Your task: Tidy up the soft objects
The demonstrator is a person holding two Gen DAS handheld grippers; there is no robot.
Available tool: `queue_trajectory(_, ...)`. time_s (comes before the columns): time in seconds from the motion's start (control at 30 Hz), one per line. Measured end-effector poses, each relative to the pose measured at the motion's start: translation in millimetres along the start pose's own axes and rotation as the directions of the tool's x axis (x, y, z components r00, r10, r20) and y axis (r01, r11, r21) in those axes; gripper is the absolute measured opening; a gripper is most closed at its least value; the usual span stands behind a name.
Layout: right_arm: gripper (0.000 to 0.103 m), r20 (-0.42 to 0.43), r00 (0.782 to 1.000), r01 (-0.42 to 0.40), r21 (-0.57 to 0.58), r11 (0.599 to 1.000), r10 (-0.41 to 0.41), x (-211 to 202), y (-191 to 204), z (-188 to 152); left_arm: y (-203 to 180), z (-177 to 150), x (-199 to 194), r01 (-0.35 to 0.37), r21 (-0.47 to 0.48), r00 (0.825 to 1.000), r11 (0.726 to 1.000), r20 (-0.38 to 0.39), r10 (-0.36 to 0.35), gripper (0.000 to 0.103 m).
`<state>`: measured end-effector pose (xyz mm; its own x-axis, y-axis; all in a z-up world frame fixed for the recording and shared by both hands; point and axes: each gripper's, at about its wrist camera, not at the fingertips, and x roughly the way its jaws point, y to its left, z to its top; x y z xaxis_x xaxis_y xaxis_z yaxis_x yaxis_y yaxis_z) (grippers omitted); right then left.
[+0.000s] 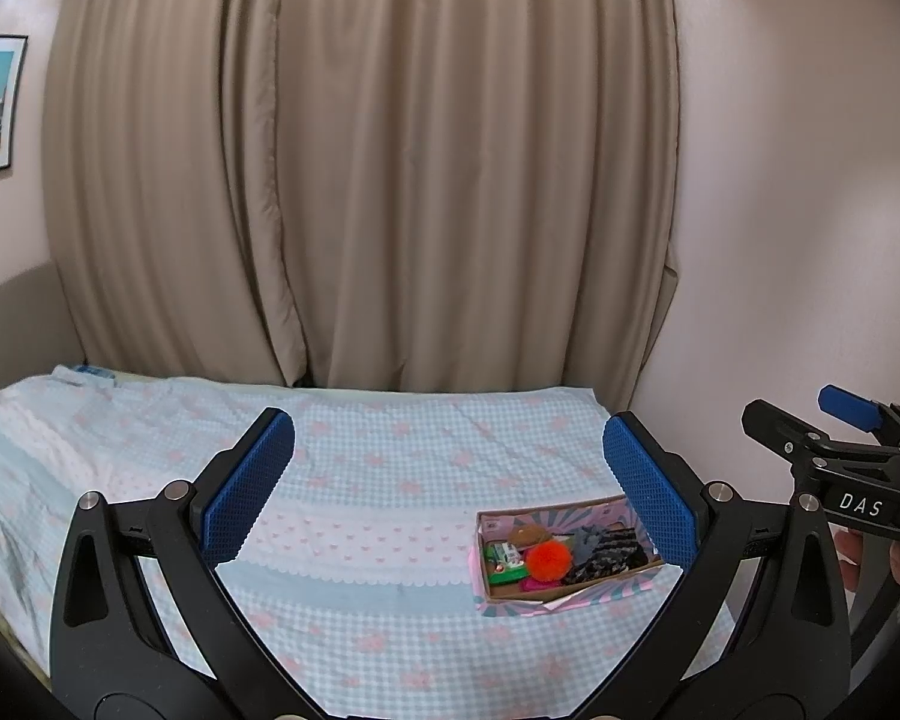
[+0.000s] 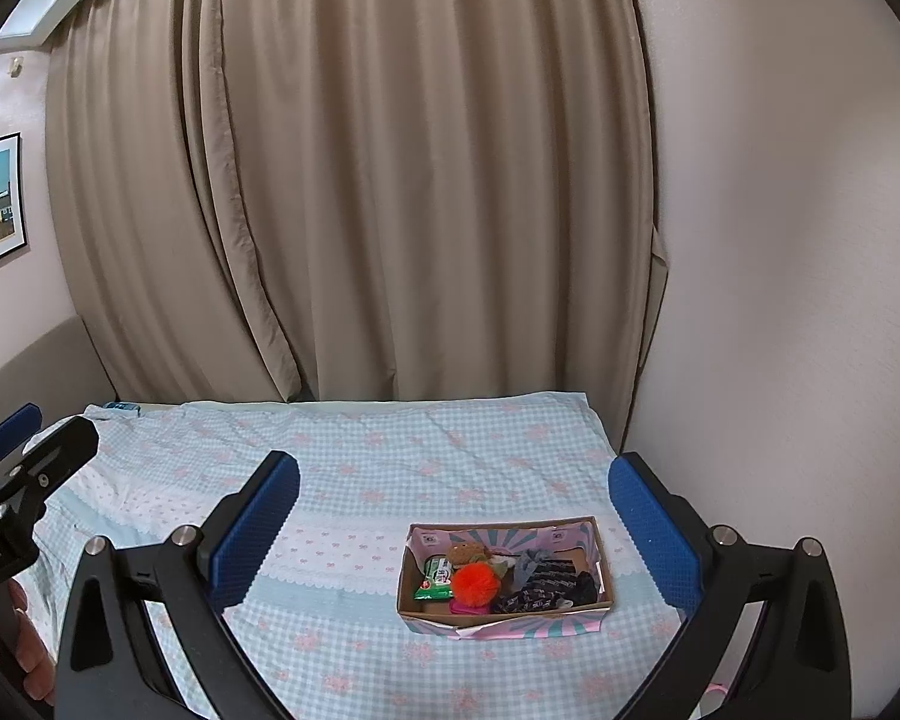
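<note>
- Left wrist view: my left gripper [image 1: 449, 483] hangs above the bed [image 1: 390, 450], jaws spread wide with nothing between them. The blue pads [image 1: 249, 483] are ribbed rubber on black arms.
- The cardboard box [image 1: 561, 591] sits on the bedcover to the right, partly behind my right-hand pad. It is shallow and rectangular, with pink and teal print on its walls and flaps.
- Inside it: a fluffy orange pom-pom [image 1: 548, 561], round and fuzzy; dark patterned cloth [image 1: 609, 552], crumpled; a green packet [image 1: 504, 558], flat and glossy; a small brown plush [image 1: 531, 536] at the back.
- My right gripper [image 1: 852, 420] shows at the far right edge, held level; from here I cannot tell how its jaws stand.
- Right wrist view: right gripper [image 2: 453, 525] jaws wide apart and empty, with the box [image 2: 504, 615] between the pads and well beyond the tips.
- Same contents: pom-pom [image 2: 476, 583] near the middle, dark cloth [image 2: 540, 594] to its right, grey fabric [image 2: 531, 561] behind, green packet [image 2: 435, 579] on the left, something pink [image 2: 468, 607] under the pom-pom.
- The bedcover is a soft light-blue gingham with pink flowers and a white lace band; a beige curtain [image 2: 420, 180] hangs behind.
- Judgement: approach stage, nothing grasped. The soft things appear gathered in the box already, so this may equally be the end. If a pick follows, descend on the pom-pom; it will compress readily, so close gently.
</note>
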<state>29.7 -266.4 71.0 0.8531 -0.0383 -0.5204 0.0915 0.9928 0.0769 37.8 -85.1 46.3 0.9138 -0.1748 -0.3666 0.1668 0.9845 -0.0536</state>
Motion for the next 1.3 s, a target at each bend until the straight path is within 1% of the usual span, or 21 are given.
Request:
queue_trajectory(0.63,0.103,-0.011,1.000,0.012,0.008,1.000,-0.012,-1.9,5.2,0.3,2.9,2.6,1.3,0.016,-0.005,1.000,1.000,-0.004,-0.016,0.103)
queue_trajectory(1.3,0.103,-0.014,1.000,0.019,0.009,1.000,-0.019,-2.2,8.2,2.3,6.1,2.7,4.1,0.010,0.009,1.000,1.000,-0.001,-0.010,0.103)
